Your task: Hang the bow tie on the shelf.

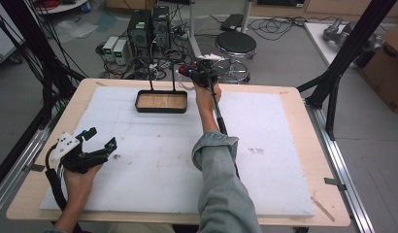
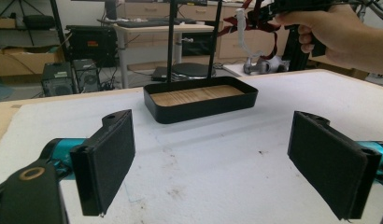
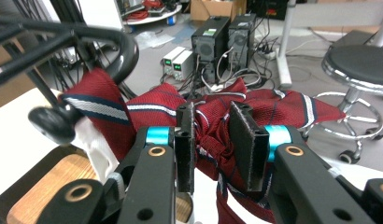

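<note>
A dark red tie [image 3: 292, 109] with white and navy stripes is bunched between the pads of my right gripper [image 3: 211, 144], which is shut on its knot. Part of the tie drapes against the curved black bar [image 3: 119, 44] of a rack. A white piece [image 3: 94, 144] hangs beside the tie. In the high view the right gripper [image 1: 190, 72] is raised at the far table edge, just right of the black tray [image 1: 139, 103] with a wooden floor and two upright posts [image 1: 151, 73]. My left gripper [image 1: 101, 138] rests at the near left, open with nothing between its pads [image 2: 110, 163].
A white foam sheet [image 1: 265, 126] covers most of the wooden table. Beyond the far edge stand a round black stool [image 1: 235, 46], computer towers [image 1: 148, 29] and tangled floor cables. A black frame leg [image 1: 342, 53] slants at the right, and a cardboard box [image 1: 389, 68] sits beyond it.
</note>
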Available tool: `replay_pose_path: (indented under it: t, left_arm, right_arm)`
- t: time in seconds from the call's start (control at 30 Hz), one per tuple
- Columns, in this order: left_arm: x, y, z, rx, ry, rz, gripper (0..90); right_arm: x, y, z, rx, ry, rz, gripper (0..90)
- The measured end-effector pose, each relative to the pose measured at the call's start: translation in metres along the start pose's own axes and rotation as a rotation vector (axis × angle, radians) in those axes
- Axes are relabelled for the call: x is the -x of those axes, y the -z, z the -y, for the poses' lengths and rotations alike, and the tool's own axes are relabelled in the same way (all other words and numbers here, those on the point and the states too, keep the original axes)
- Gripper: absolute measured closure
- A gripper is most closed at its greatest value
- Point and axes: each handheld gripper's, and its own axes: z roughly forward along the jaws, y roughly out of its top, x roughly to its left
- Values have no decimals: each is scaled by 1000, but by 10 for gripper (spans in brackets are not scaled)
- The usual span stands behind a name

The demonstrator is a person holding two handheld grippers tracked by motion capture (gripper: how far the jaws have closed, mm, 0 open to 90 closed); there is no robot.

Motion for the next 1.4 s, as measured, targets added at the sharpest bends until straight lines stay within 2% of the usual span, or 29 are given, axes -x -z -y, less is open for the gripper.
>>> replay_pose_path:
  t: [0.3, 0.43, 1.0, 1.4]
  left_arm:
    - [0, 0, 0, 1, 0, 3, 153]
    - [0, 0, 0, 0, 2, 3, 153]
    - [0, 0, 0, 0, 0, 4, 154]
    - [1, 0, 0, -1, -3, 1, 155]
  right_arm:
    - [1, -6, 10, -11, -54, -31, 708]
    - [2, -7, 12, -7, -74, -37, 675]
    - [5, -3, 10, 21, -77, -25, 633]
    - [21, 14, 5, 59, -100, -2, 558]
